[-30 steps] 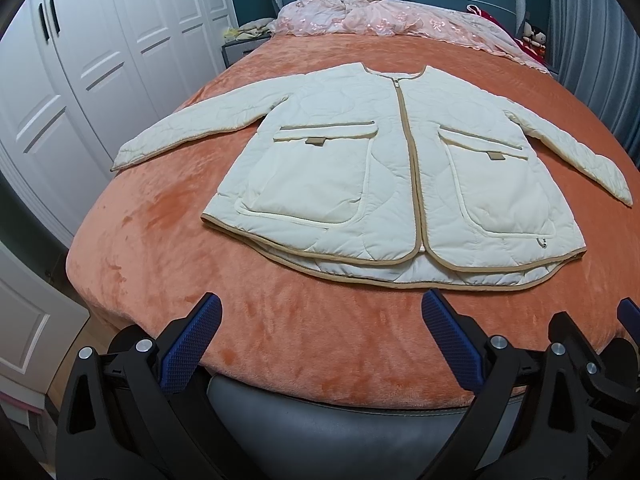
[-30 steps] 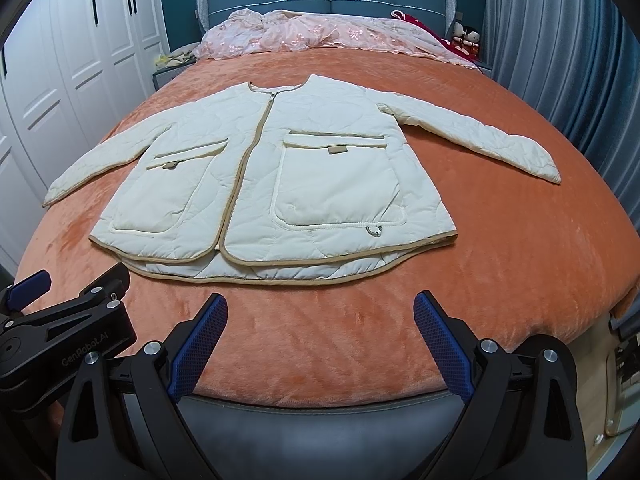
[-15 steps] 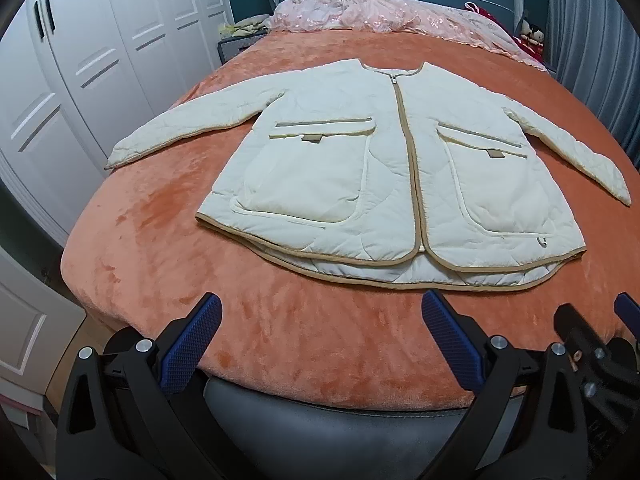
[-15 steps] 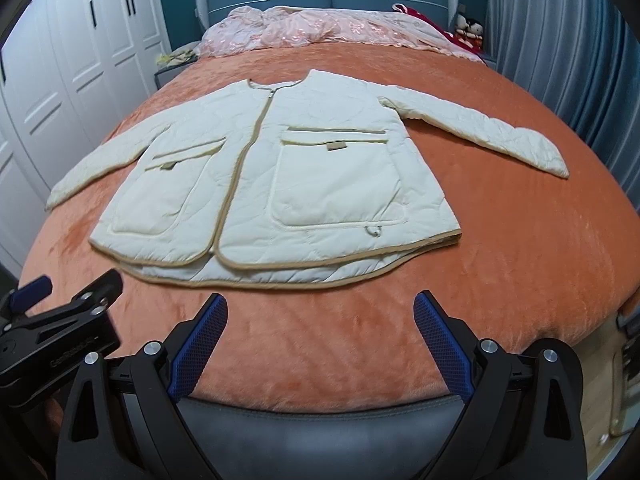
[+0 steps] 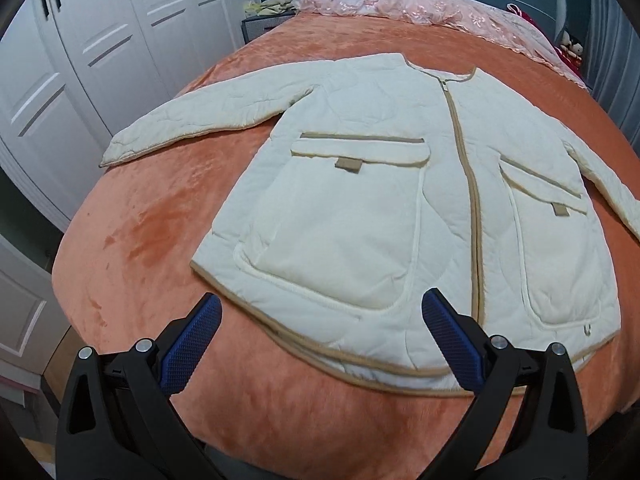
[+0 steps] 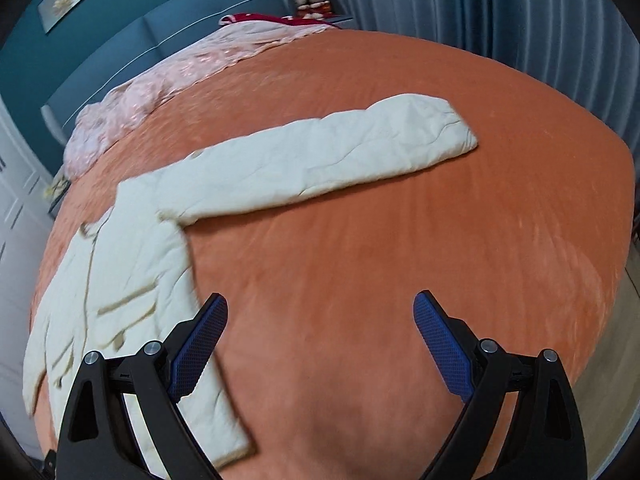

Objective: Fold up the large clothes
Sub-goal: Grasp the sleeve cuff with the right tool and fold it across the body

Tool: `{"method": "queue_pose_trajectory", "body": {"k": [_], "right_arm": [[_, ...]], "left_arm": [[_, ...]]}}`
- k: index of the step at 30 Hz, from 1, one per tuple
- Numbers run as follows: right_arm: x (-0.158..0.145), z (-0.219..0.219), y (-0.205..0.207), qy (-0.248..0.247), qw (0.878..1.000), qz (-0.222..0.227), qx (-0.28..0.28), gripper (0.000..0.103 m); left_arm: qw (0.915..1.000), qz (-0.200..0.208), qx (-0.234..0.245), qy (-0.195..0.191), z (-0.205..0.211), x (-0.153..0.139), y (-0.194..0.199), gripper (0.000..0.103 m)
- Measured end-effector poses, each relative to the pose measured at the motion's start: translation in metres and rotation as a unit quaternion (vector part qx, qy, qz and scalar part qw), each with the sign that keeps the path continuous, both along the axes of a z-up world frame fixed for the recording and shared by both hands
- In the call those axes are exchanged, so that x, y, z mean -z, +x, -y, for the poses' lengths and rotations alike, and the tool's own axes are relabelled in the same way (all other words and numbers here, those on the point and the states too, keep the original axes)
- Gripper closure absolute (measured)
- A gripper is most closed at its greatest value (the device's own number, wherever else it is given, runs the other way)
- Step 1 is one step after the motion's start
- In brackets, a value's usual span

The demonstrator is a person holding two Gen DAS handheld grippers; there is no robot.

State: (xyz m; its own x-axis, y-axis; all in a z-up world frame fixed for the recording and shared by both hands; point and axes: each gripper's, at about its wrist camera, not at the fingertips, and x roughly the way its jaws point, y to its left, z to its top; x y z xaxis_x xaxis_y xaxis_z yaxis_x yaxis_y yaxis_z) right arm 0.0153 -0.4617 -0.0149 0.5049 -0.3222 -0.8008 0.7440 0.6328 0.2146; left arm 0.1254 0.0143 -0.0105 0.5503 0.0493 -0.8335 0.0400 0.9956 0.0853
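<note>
A cream quilted jacket (image 5: 360, 208) with tan trim lies flat and face up on the orange bed, zipped, both sleeves spread out. My left gripper (image 5: 322, 344) is open just above the jacket's hem, near the left pocket, with nothing between its blue pads. In the right wrist view the jacket (image 6: 132, 264) sits at the left and its right sleeve (image 6: 328, 164) stretches across the bed. My right gripper (image 6: 320, 344) is open over the bare blanket beside the jacket's right side, holding nothing.
The orange blanket (image 5: 132, 248) covers the whole bed. A pink quilt (image 5: 420, 4) is bunched at the teal headboard (image 6: 168, 28). White wardrobe doors (image 5: 92, 48) stand to the left, grey curtains (image 6: 500, 12) to the right. Soft toys (image 6: 310, 0) sit by the headboard.
Both grippers moved forward over the bed. The left one closed in on the hem. The right one swung to the right, now facing the right sleeve. Both stay open.
</note>
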Motion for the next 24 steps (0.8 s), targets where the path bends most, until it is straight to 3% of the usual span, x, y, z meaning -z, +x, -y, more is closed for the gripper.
{"method": "queue_pose_trajectory", "body": {"k": [6,11,13,16,18,21,24], "right_arm": [[0.028,0.107,0.023,0.031,0.996,0.015,0.088,0.011],[0.062,0.164,0.024,0.082,0.981,0.042,0.174,0.012],[0.073,0.179,0.024,0.095,0.974,0.050,0.200,0.017],[0.080,0.189,0.030,0.082,0.970,0.043,0.226,0.029],[0.078,0.194,0.041,0.061,0.972,0.026,0.227,0.055],[0.068,0.196,0.067,0.036,0.977,0.003,0.212,0.086],[0.028,0.174,0.100,-0.007,0.987,0.041,0.153,0.090]], "left_arm": [[0.9995,0.002,-0.031,-0.007,0.000,0.008,0.055,0.005],[0.9990,0.003,-0.045,0.003,0.000,0.017,0.085,0.005],[0.9988,0.005,-0.048,0.008,-0.001,0.020,0.092,0.005],[0.9986,0.005,-0.052,0.013,-0.003,0.026,0.100,0.005],[0.9984,0.003,-0.055,0.016,-0.006,0.031,0.104,0.005],[0.9982,0.003,-0.057,0.019,-0.009,0.034,0.107,0.005],[0.9981,0.006,-0.058,0.017,-0.013,0.033,0.108,0.005]]}}
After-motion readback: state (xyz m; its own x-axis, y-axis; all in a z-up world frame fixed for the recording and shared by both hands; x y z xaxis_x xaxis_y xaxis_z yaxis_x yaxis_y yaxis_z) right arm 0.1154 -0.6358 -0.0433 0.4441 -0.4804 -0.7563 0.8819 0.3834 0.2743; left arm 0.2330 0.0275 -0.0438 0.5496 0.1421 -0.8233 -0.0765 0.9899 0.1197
